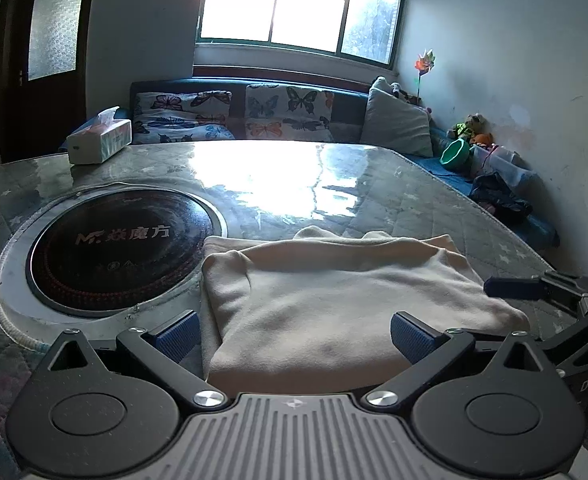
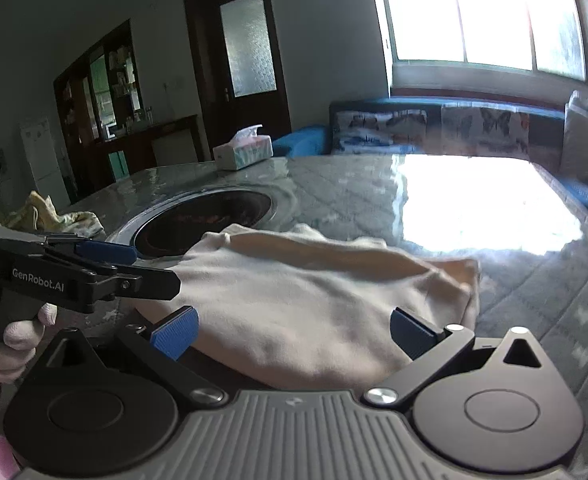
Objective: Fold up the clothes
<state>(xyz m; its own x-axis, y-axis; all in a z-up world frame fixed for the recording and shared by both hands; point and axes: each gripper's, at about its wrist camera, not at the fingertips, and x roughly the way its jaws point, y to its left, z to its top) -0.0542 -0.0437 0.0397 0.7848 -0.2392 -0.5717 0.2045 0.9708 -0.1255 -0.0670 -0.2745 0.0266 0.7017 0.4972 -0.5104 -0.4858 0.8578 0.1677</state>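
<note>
A: Where's the garment?

B: The cream garment (image 1: 334,292) lies folded into a thick rectangular bundle on the glass-topped table (image 1: 374,184), its left edge just overlapping the rim of the round black cooktop (image 1: 114,248) set into the tabletop. The near edge of the bundle sits right in front of both tools.

A: How is the left gripper (image 1: 294,336) standing?

B: Low and level, pointing across the table toward the window (image 1: 294,4). Its blue pads (image 1: 178,334) are spread wide to either side of the bundle's near edge, and nothing is pinched between them. Whether they touch the cloth I cannot tell.

A: And the right one?

B: The right gripper (image 2: 294,332) is in much the same pose, fingers wide apart around the near edge of the garment (image 2: 302,300), gripping nothing. In the left view it comes in from the right edge of the frame (image 1: 514,286), its blue tip just beside the bundle's right corner.

A: Can you see the person?

B: Only the left hand (image 2: 14,344), pale fingers curled around the black handle of the left tool at the left of the right view, held low just off the table edge.

A: Anything else on the table?

B: A tissue box (image 1: 100,136) at the far left, and a crumpled yellowish cloth (image 2: 50,214) beyond the cooktop
</note>
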